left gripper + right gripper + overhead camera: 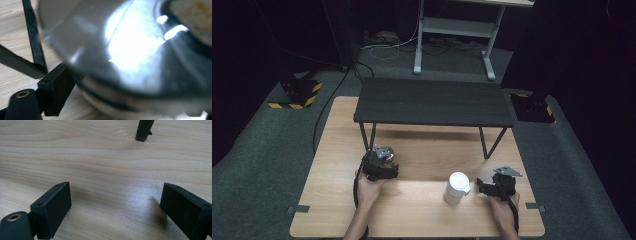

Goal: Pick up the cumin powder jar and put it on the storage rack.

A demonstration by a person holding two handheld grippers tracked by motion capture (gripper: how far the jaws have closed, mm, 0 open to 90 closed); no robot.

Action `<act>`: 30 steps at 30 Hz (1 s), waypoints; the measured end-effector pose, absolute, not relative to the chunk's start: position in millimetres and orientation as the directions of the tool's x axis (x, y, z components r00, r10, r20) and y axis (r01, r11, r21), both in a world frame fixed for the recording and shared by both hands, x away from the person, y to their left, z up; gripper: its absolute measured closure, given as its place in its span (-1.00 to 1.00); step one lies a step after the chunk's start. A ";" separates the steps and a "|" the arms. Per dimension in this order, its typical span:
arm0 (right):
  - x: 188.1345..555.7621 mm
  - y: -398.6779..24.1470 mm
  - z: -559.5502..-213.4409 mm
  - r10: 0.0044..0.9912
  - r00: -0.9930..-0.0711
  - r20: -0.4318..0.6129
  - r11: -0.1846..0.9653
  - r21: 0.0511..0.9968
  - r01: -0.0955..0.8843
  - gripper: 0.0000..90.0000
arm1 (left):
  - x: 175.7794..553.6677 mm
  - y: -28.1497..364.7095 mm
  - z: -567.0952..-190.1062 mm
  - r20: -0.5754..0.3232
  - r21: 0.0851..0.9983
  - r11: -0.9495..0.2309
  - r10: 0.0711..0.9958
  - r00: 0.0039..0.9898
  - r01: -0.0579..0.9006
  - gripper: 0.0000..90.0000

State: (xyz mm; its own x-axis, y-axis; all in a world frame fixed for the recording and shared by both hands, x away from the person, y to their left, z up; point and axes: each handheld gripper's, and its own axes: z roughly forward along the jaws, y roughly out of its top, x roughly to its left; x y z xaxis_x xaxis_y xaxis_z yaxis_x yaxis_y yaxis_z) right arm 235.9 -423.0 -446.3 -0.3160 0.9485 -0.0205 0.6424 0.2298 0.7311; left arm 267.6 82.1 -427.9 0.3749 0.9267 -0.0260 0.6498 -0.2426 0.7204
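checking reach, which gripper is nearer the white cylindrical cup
Right. The right gripper sits just beside the white cylindrical cup, jaws open; the left gripper is farther off at a shiny jar.

Glossy, reflective jar [130,57] on a smooth, pale wood-grain table [105,162]; matt black shelf [432,102].

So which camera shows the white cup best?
The high view: the white cup stands whole and upright on the table, beside the right gripper. The right gripper view looks at bare tabletop; the left gripper view at a blurry shiny jar.

Lab: black curtains [272,30], hazard-taped stands [297,92].
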 end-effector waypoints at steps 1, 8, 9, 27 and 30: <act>236.0 -423.3 -446.4 0.948 -0.319 -0.023 0.233 0.732 0.641 -0.79 | 268.4 82.9 -428.9 -0.037 0.724 -0.229 0.929 0.368 0.651 -0.64; 236.1 -423.8 -446.3 0.945 -0.327 -0.020 0.237 0.731 0.640 -0.79 | 272.0 87.8 -432.5 -0.063 0.724 -0.208 0.930 0.363 0.658 -0.53; 236.1 -423.8 -446.3 0.945 -0.328 -0.020 0.238 0.731 0.640 -0.79 | 271.1 87.7 -433.4 -0.062 0.728 -0.209 0.928 0.366 0.653 -0.52; 236.1 -423.9 -446.3 0.944 -0.328 -0.020 0.238 0.731 0.639 -0.79 | 267.8 83.4 -436.8 -0.028 0.744 -0.240 0.921 0.388 0.623 -0.31; 236.1 -423.9 -446.3 0.944 -0.328 -0.020 0.238 0.731 0.639 -0.79 | 267.3 82.5 -437.1 -0.026 0.746 -0.239 0.922 0.386 0.621 -0.31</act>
State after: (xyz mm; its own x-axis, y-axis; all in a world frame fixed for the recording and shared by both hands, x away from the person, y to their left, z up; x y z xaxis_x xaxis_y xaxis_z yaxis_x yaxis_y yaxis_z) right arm 236.1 -423.9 -446.3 -0.3284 0.9443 -0.0203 0.6394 0.2381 0.7311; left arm 267.3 82.5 -437.1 0.3862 0.9220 -0.0258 0.6213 -0.2394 0.7461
